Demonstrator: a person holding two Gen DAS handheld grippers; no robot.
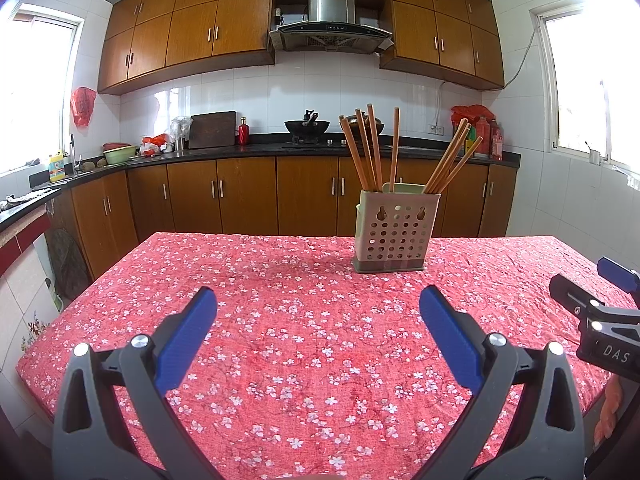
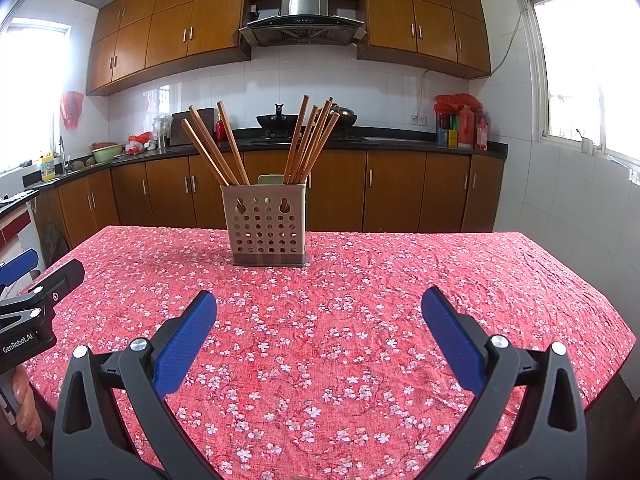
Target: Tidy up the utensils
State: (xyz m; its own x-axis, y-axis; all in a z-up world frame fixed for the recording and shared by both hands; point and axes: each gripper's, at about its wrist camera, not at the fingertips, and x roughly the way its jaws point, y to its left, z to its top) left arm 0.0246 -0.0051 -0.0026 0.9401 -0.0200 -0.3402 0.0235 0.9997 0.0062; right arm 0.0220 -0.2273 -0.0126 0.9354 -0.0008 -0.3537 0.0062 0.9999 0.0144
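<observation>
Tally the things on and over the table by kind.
Chopsticks: about 8, tips overlap
Chopstick holder: 1
Claws: 2, left claw and right claw, both open
Total: about 11

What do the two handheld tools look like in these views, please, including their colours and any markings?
Both match: the left tool and right tool have dark grey plastic bodies with triangular cut-outs, silver round bolts at the joints, and ribbed blue pads lining each finger. White lettering shows on their sides: "GenRobot.AI" on the left tool, "DAS" on the right. No cables or sleeves are visible.
</observation>
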